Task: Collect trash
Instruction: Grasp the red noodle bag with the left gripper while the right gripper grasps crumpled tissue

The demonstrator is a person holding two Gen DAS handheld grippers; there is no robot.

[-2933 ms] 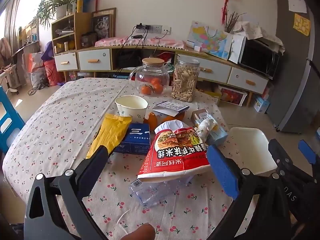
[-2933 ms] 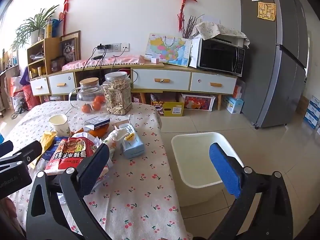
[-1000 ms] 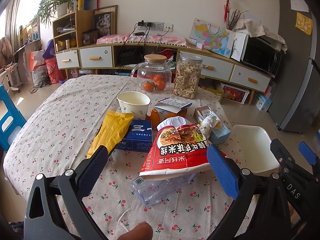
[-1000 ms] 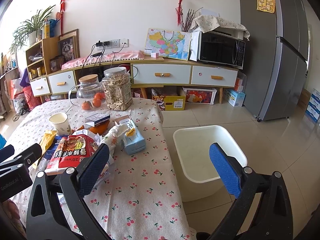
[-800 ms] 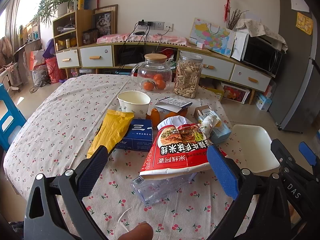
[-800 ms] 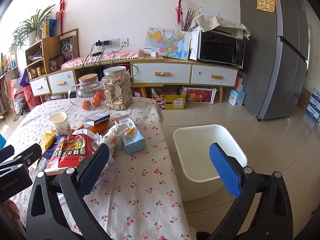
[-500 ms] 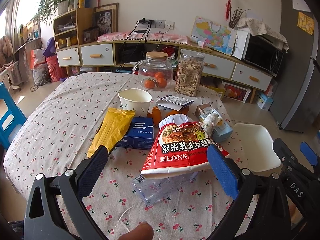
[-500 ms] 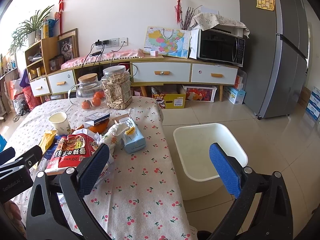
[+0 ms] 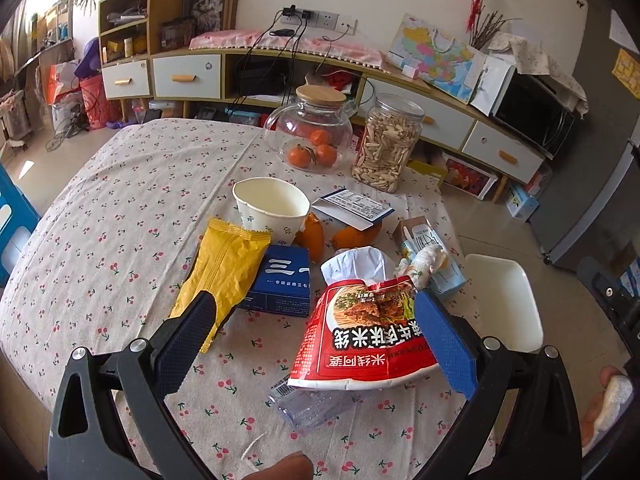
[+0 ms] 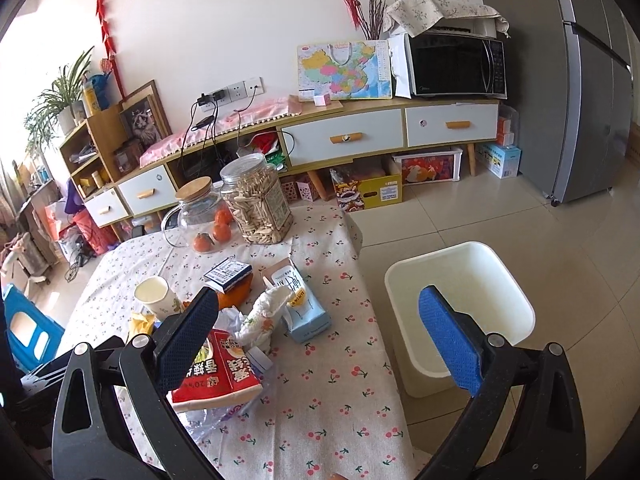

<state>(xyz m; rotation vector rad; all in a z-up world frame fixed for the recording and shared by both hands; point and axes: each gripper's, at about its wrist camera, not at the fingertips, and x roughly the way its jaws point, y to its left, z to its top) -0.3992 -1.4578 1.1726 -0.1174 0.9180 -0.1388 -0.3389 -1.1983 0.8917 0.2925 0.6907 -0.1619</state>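
Fingers spread wide and empty on both tools, the left gripper (image 9: 316,340) hangs low over a cherry-print tablecloth (image 9: 120,208); its right pad (image 9: 446,344) overlaps the edge of a torn red noodle packet (image 9: 360,340), which sits between the two pads, while the left pad (image 9: 186,344) covers the tail of a yellow snack wrapper (image 9: 224,268); a crushed clear plastic bottle (image 9: 316,402) lies under the packet; beyond are a blue box (image 9: 280,280), a paper cup (image 9: 270,208), orange peel (image 9: 314,236) and a milk carton (image 9: 430,264); the right gripper (image 10: 316,340) hovers over the table's near corner, with the same packet (image 10: 218,376) by its left pad and a white bin (image 10: 460,308) on the floor behind its right pad.
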